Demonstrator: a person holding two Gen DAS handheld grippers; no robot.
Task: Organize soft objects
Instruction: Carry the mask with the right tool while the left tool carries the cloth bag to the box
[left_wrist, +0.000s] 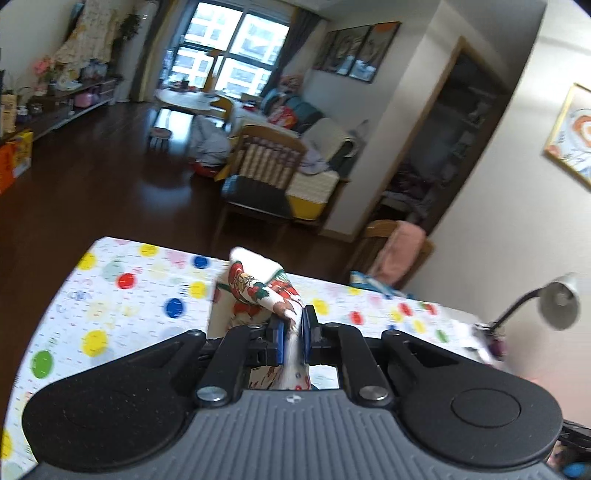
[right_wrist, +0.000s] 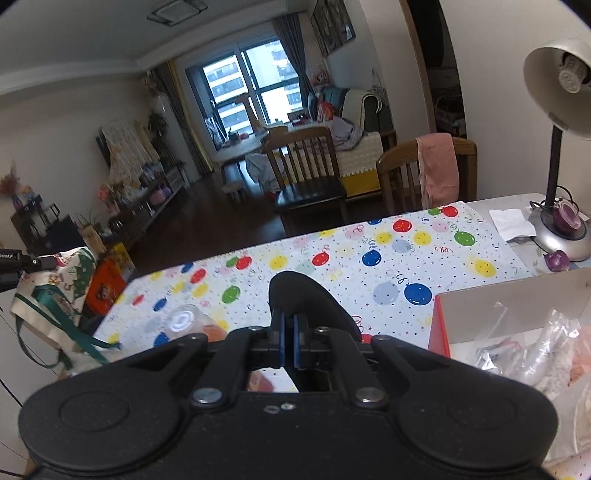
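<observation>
My left gripper (left_wrist: 293, 326) is shut on a fold of a white cloth bag (left_wrist: 258, 288) printed in red and green, and holds it up above the balloon-print tablecloth (left_wrist: 129, 295). In the right wrist view the same bag (right_wrist: 55, 291) hangs at the left edge with its green straps dangling. My right gripper (right_wrist: 290, 341) is shut on a black soft item (right_wrist: 306, 299), whose rounded end sticks up past the blue pads over the tablecloth (right_wrist: 369, 258).
A jar with a white lid (right_wrist: 183, 321) stands on the table near the left. A box (right_wrist: 509, 306) with plastic bags sits at the right. A desk lamp (right_wrist: 554, 155) stands at the far right corner. Wooden chairs (right_wrist: 306, 166) stand beyond the table, one draped with a pink towel (right_wrist: 439, 166).
</observation>
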